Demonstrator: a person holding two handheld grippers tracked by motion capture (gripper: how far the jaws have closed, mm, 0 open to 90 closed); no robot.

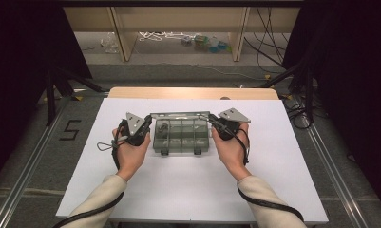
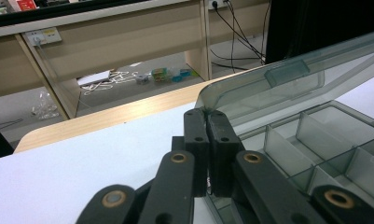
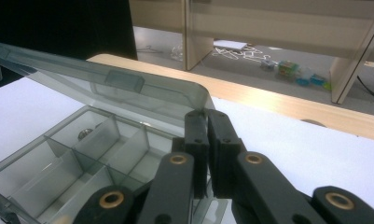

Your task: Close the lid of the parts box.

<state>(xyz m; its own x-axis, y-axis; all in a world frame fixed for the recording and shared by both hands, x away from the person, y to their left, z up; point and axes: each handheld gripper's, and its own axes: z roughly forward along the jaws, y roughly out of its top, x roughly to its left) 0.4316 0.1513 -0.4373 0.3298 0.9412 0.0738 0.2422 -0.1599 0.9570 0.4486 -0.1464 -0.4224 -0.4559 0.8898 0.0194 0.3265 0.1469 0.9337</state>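
Your left gripper (image 1: 149, 124) sits at the left end of the clear compartment box (image 1: 181, 140), and your right gripper (image 1: 212, 119) sits at its right end; the box lies between them at mid-table on the white sheet (image 1: 273, 180), with its two latches facing you. The lid (image 2: 287, 81) stands raised and tilted back from the tray, hinged along the far side. In the left gripper view your jaws are pressed together, the tips meeting right at the lid's rounded near corner; no gap shows between the pads, and whether the thin lid edge is pinched there or merely touched cannot be told. The right gripper view reads the same way: jaws closed against each other, the tips up against the other rounded lid corner (image 3: 198, 95), grip on the edge unclear. The tray's dividers (image 3: 93, 140) form two rows of compartments; one far compartment holds a small metal part (image 3: 84, 135), also seen as a dark item (image 1: 163, 127) from the high view. Your hands wrap the gripper bodies, cream sleeves (image 1: 100, 197) reach in from the near edge, and cables trail along both forearms. The bare wooden table edge (image 1: 193, 92) shows beyond the sheet.
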